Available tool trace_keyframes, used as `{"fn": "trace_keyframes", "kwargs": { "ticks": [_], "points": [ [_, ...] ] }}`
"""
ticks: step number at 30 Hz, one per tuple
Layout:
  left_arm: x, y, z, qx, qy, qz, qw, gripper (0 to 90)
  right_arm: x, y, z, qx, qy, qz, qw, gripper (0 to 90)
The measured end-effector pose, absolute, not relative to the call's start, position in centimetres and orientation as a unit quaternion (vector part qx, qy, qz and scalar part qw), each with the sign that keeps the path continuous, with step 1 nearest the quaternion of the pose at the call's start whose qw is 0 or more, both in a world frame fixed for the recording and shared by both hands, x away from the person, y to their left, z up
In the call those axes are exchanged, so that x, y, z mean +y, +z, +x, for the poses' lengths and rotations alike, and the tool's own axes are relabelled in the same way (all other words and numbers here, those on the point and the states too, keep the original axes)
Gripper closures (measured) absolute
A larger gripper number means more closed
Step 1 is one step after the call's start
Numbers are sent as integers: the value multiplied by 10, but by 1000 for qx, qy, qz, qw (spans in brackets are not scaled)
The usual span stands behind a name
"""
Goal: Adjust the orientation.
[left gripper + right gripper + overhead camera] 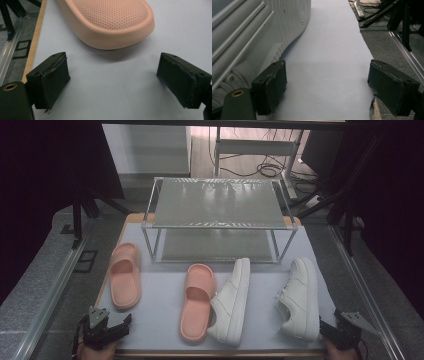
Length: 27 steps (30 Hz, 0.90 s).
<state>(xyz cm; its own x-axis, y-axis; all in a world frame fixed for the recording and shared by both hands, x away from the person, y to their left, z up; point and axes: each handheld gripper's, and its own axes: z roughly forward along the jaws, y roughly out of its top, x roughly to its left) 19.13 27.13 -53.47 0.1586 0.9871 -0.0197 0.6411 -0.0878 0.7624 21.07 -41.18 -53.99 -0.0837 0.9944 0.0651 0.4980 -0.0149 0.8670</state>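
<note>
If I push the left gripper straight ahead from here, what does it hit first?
Most likely the heel of the left pink slide, straight ahead of the open left gripper, with bare table between them.

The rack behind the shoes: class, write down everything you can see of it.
The rack is a two-shelf stand with a pale metal frame, thin corner legs and grey, slightly shiny shelf panels. It stands upright at the far end of the table, both shelves bare. Nothing touches it; the slippers and sneakers lie in front of it.
</note>
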Motion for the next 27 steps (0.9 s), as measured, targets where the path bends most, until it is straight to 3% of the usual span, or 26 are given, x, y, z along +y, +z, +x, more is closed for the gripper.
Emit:
{"fn": "trace_keyframes", "kwargs": {
  "ticks": [27],
  "points": [
    [272, -532, 194, 594, 258, 692, 319, 120, -411, -541, 210, 622, 390, 597, 322, 161]
  ]
}}
